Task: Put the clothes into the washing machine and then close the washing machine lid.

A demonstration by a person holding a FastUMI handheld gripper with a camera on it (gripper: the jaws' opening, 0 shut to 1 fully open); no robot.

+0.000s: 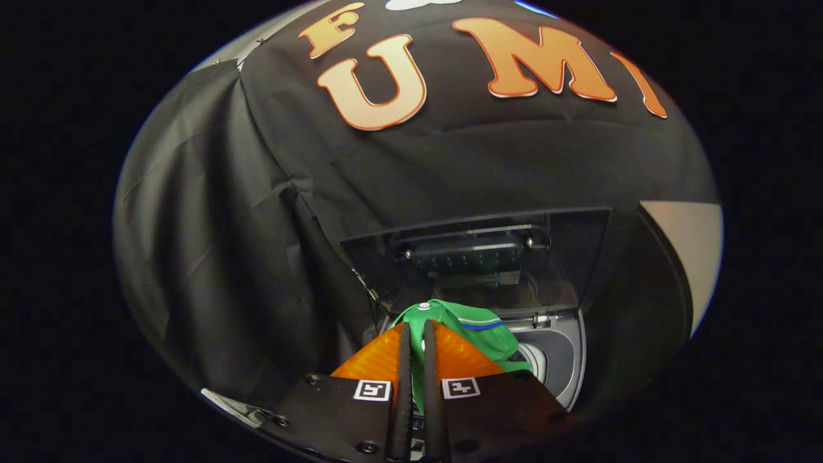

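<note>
Green cloth pinched between the fingers [416, 347], which sit nearly pressed together w/ only the fabric in the slim gap. Looks like a shirt [472, 328]: green w/ a blue-and-white stripe at what may be collar or cuff, plus a small white snap or button near the top fold. Bunched and draped just past the fingertips, hanging over the washer opening [553, 360] beyond.

Handling, as a guess: soft, light, floppy, no stiffness, so bound to sag and swing w/ any quick move. Not fragile, not slippery; grip on a bunched fold seems enough, though loose ends could catch on the rim. Better held near the middle of the bundle than at an edge, so less trails outside the tub.

Further on: grey tub rim curving right of the shirt, inside not clear enough to judge. Behind that, washer lid [476, 257] standing raised, dark and see-through, w/ hinge hardware at its base. Lid not yet shut, so closing remains. Black cloth wall [225, 225] at the back.
</note>
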